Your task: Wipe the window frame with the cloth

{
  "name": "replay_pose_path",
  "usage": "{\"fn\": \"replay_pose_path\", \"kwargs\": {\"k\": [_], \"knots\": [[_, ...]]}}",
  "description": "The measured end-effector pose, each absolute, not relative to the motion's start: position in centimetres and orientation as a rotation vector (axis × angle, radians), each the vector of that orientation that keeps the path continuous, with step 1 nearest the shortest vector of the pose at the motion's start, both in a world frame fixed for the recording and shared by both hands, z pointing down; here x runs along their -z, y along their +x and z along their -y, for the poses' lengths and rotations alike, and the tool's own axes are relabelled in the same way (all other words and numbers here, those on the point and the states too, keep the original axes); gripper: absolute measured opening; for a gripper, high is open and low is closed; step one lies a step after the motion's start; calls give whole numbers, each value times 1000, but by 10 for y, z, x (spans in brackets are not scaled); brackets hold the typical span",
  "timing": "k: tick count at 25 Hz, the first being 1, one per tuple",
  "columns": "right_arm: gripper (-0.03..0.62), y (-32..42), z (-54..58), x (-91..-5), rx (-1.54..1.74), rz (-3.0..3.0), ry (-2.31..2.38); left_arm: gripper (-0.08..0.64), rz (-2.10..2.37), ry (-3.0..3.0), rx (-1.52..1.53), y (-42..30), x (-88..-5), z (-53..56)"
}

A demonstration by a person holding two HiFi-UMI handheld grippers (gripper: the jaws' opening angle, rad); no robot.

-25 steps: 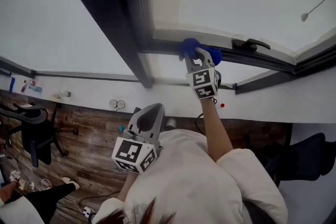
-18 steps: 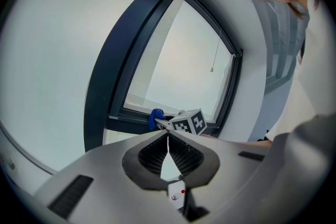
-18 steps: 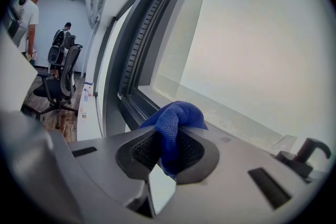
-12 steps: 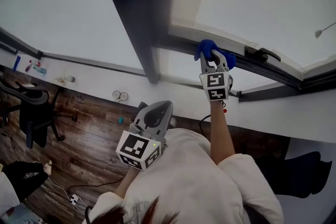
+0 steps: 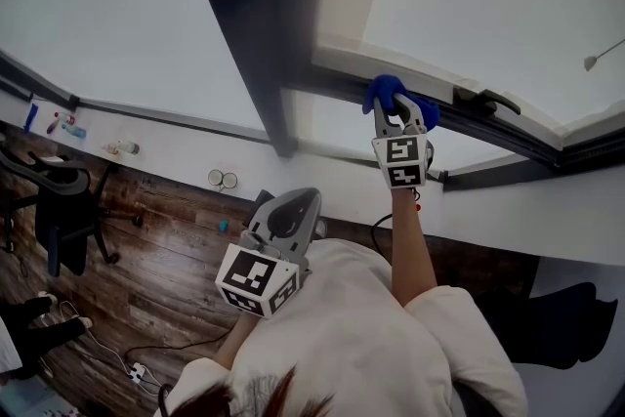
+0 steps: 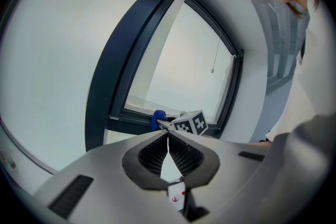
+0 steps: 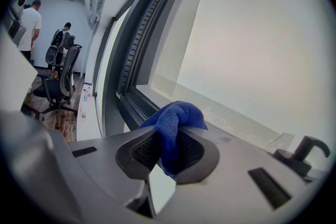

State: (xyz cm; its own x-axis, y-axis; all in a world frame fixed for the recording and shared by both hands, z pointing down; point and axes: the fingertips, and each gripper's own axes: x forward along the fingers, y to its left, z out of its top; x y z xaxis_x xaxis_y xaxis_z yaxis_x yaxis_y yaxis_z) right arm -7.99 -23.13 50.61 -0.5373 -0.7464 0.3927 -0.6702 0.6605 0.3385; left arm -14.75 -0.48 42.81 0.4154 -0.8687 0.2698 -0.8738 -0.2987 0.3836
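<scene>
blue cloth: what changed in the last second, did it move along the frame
The right claw, shut on the blue microfibre cloth, slid it slightly right along the dark window frame rail toward the black handle, then about stopped. Grip unchanged; the left claw stayed shut and idle low down.

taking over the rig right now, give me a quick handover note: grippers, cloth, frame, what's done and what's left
Right gripper: shut on the blue cloth, holding it against the lower rail of the window frame, left of the window handle in the head view.
Left gripper: shut, empty, held low by the torso.
Done: the cloth is gripped and on the rail. How much has been wiped can't be told.
Left: probably run the cloth along the rest of the rail, past the handle, then the other sides of the frame.
</scene>
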Motion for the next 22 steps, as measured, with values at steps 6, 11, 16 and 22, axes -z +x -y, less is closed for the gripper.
{"fn": "replay_pose_path", "kwargs": {"k": [6, 11, 16, 22], "knots": [[54, -79, 231, -506, 204, 2370, 1095, 11, 1487, 2205, -7, -148, -426, 6], [54, -78, 231, -505, 203, 2370, 1099, 11, 1479, 2212, -7, -147, -426, 7], [54, -72, 232, -505, 202, 2362, 1117, 11, 1462, 2217, -7, -145, -427, 7], [54, -62, 234, -506, 201, 2359, 1130, 11, 1439, 2228, -19, -138, -429, 11]]}}
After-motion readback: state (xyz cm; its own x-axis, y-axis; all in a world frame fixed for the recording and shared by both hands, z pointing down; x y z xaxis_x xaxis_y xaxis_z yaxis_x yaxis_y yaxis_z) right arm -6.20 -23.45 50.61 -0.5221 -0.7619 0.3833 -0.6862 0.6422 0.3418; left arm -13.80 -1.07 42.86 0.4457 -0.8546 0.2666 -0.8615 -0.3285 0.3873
